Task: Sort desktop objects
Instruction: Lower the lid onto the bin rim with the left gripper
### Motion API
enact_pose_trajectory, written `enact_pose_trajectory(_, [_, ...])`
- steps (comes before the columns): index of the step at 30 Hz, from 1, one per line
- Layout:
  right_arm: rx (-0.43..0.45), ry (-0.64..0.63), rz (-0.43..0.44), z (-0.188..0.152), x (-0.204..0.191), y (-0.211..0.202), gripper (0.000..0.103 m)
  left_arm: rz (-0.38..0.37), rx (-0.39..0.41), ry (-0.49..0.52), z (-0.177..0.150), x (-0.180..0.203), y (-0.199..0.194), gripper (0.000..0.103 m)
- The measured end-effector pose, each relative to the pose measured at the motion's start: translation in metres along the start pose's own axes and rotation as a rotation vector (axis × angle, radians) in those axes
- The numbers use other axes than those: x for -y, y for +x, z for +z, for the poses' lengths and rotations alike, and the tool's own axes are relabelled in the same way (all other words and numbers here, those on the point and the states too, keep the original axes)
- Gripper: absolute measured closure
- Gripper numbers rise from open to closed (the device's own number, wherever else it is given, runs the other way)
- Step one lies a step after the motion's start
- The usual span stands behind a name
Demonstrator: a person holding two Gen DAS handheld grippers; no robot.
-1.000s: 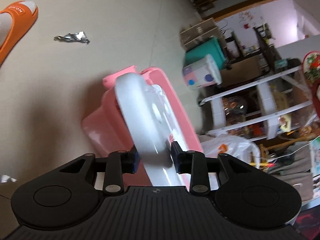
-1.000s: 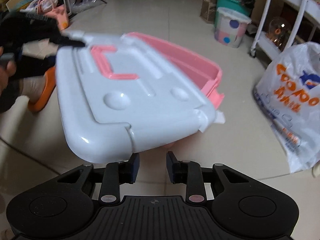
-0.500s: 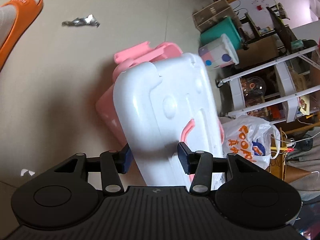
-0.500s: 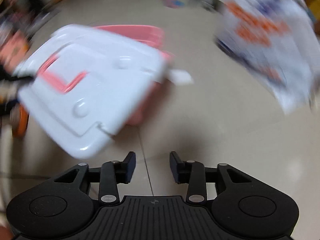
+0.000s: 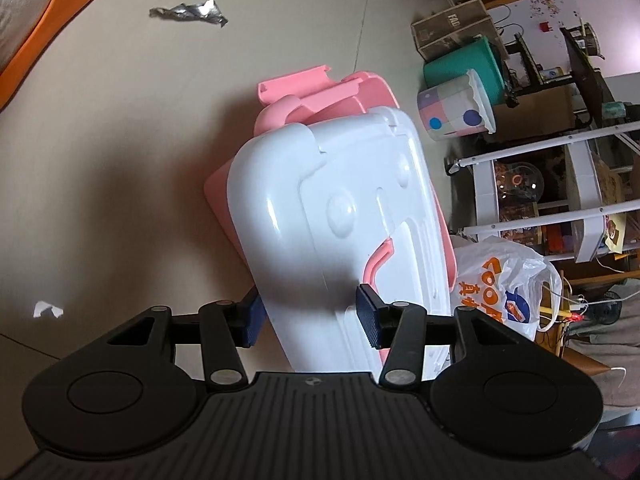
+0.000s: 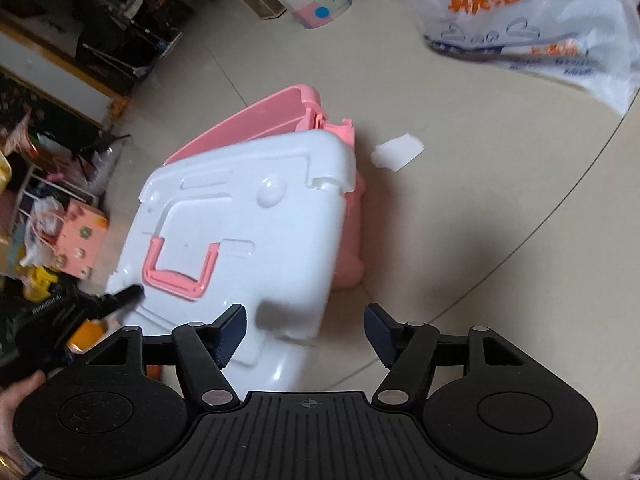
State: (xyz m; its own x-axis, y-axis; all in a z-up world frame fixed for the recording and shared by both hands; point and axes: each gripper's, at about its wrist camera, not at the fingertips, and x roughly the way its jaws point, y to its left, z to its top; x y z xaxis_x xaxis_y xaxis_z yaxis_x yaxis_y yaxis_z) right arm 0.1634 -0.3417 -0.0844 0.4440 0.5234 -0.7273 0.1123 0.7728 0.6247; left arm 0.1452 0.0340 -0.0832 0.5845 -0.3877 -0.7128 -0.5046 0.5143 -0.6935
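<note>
The left gripper (image 5: pixel 310 322) has its fingers clamped across the near edge of the white lid (image 5: pixel 340 216), tilted over the pink box (image 6: pixel 256 120) on the floor. The right gripper (image 6: pixel 306 334) is opening, fingers free, the lid's corner between them.

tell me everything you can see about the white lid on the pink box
The white lid is glossy moulded plastic with rounded corners, raised dimples, stepped ridges and a pink U-shaped handle lying flat in a recess. It sits tilted and askew over the pink storage box, leaving part of the box open. The left gripper straddles one edge, though contact is unclear. The right gripper, jaws opening, is at a corner, pads clear of it.
</note>
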Motion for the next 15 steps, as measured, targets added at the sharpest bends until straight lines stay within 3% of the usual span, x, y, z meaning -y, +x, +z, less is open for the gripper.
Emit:
enact_pose_trajectory(2, [0.000,0.043,0.042,0.000,0.004,0.008,0.041,0.001,-0.009,-0.004,0.001,-0.001,0.002,0.054])
enact_pose_trajectory(6, [-0.006,0.056,0.065,-0.001,0.004,0.020,0.062,0.002,0.005,0.031,0.003,0.000,0.001,0.053])
enact_pose_trajectory(15, [0.006,0.009,0.053,0.004,-0.007,0.024,0.064,0.112,0.054,0.242,0.008,0.019,-0.004,0.044])
